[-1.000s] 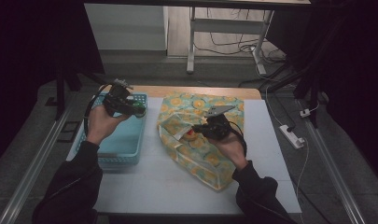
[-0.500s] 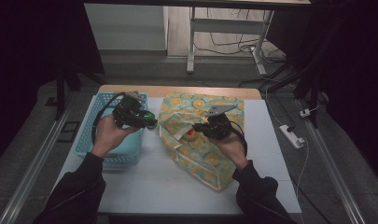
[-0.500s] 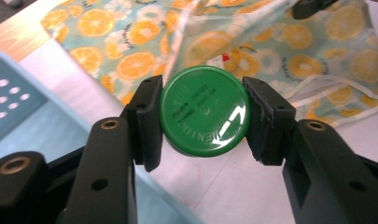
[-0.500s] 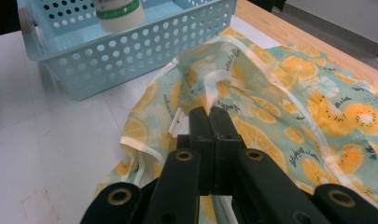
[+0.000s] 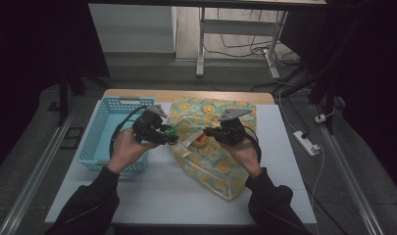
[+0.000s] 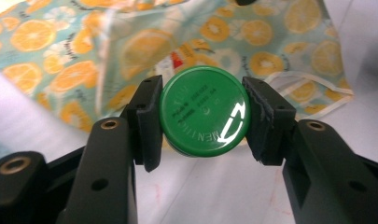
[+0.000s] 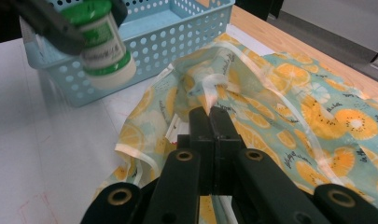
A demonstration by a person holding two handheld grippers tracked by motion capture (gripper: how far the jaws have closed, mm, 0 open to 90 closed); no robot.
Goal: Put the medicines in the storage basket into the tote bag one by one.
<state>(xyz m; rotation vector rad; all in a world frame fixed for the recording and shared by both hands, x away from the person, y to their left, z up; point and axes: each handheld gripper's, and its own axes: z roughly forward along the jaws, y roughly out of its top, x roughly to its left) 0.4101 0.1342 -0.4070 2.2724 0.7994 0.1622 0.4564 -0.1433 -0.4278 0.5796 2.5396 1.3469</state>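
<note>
High view: your room is dim, the surroundings falling to near black at both sides; only the white tabletop (image 5: 186, 191) is lit, from above. The picture is soft and grainy. Left gripper view: bright, with a hard white glare streak on the green cap (image 6: 204, 110); the citrus-print cloth (image 6: 130, 42) behind is out of focus. Right gripper view: evenly lit, the bottle (image 7: 100, 42) at upper left blurred, the black claw (image 7: 210, 122) in the foreground sharp.

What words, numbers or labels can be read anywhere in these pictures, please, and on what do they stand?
"MENTHO..." – raised letters, partly legible, on the round green plastic cap; its small printed lines are blurred.
White label of the green-capped bottle: blurred, unreadable.
Small black script on the orange-slice patterned cloth bag: too small to read.
</note>
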